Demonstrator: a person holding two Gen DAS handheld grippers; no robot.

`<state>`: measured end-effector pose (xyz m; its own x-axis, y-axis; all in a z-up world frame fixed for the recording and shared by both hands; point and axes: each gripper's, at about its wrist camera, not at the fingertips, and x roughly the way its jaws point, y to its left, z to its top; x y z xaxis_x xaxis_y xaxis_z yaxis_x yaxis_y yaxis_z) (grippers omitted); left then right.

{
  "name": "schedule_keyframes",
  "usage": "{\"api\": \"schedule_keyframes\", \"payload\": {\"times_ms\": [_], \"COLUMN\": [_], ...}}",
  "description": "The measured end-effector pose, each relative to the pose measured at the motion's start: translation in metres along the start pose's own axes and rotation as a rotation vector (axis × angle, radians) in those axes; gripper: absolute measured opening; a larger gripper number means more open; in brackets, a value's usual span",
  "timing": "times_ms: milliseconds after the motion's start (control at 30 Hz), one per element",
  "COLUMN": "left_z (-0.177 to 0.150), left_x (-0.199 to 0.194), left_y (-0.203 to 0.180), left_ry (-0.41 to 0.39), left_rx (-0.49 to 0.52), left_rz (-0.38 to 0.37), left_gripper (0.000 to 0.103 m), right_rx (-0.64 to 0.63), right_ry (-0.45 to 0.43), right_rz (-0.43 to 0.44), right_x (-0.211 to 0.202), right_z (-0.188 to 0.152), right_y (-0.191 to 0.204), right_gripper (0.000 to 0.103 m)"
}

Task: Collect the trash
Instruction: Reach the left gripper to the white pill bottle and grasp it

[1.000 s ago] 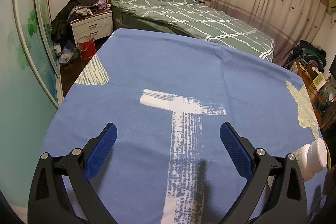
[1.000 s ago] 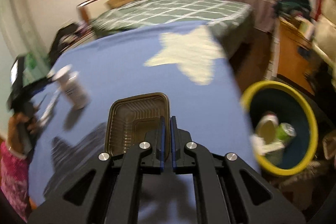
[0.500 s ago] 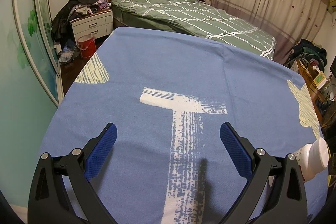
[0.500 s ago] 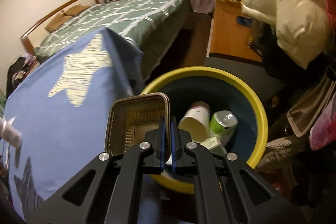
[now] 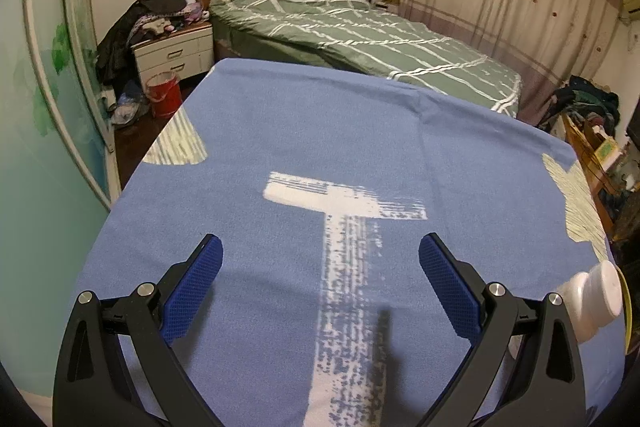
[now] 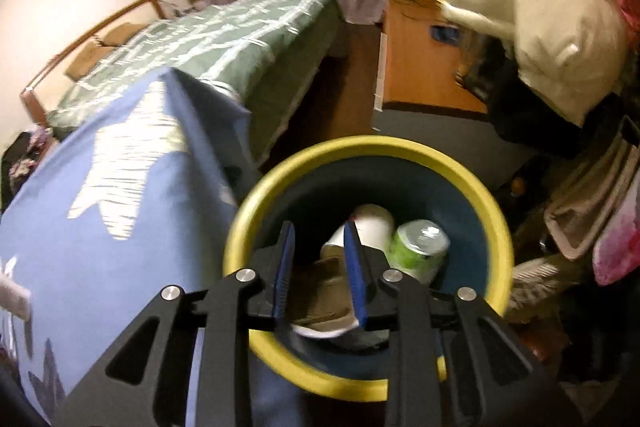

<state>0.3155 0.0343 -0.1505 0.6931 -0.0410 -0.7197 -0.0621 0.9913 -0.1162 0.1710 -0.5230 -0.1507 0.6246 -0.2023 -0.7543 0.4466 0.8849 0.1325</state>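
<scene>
**Tray lies in the bin under your opening right gripper**

The brown tray (image 6: 324,291) lies inside the yellow-rimmed bin (image 6: 496,223), directly below and between your right gripper's fingers; it is blurred, so you cannot tell which way its long axis runs, only that it sits tilted with a pale edge toward you. Just ahead of it a white cup (image 6: 370,227) lies on its side, mouth toward the gripper, and to the right of that a green can (image 6: 420,247) stands leaning, its top facing up.

Your right gripper (image 6: 320,247) hangs over the bin, pointing steeply down, its jaws opening; the blue pads press on nothing. To its left is the tabletop under a blue cloth (image 6: 120,247).

Your left gripper (image 5: 320,255) hovers above the same blue cloth (image 5: 320,131), jaws spread wide with nothing between them. A white bottle (image 5: 592,301) lies on its side just outside the right finger, its long axis running away to the right, cap end outermost. Beyond the tabletop stands a bed (image 5: 360,39).
</scene>
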Motion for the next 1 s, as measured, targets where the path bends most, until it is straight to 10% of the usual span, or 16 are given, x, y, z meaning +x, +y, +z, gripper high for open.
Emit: {"api": "schedule_keyframes", "payload": {"times_ms": [533,733,1000], "left_z": [-0.014,-0.036,-0.034], "left_x": [-0.076,-0.075,-0.052], "left_y": [-0.066,-0.12,-0.141], "left_ry": [-0.123,-0.067,-0.029], "left_rx": [0.318,0.505,0.501], "left_rz": [-0.323,-0.316,-0.28], "left_gripper": [0.097,0.097,0.09], "right_rx": [-0.188,-0.19,-0.182], "right_ry": [0.084,0.089,0.095], "right_rz": [0.083,0.09,0.101], "right_x": [0.021,0.023,0.024], "right_z": [0.0,-0.005,-0.004], "right_y": [0.087,0.093,0.089], "right_gripper": [0.034,0.039,0.04]}}
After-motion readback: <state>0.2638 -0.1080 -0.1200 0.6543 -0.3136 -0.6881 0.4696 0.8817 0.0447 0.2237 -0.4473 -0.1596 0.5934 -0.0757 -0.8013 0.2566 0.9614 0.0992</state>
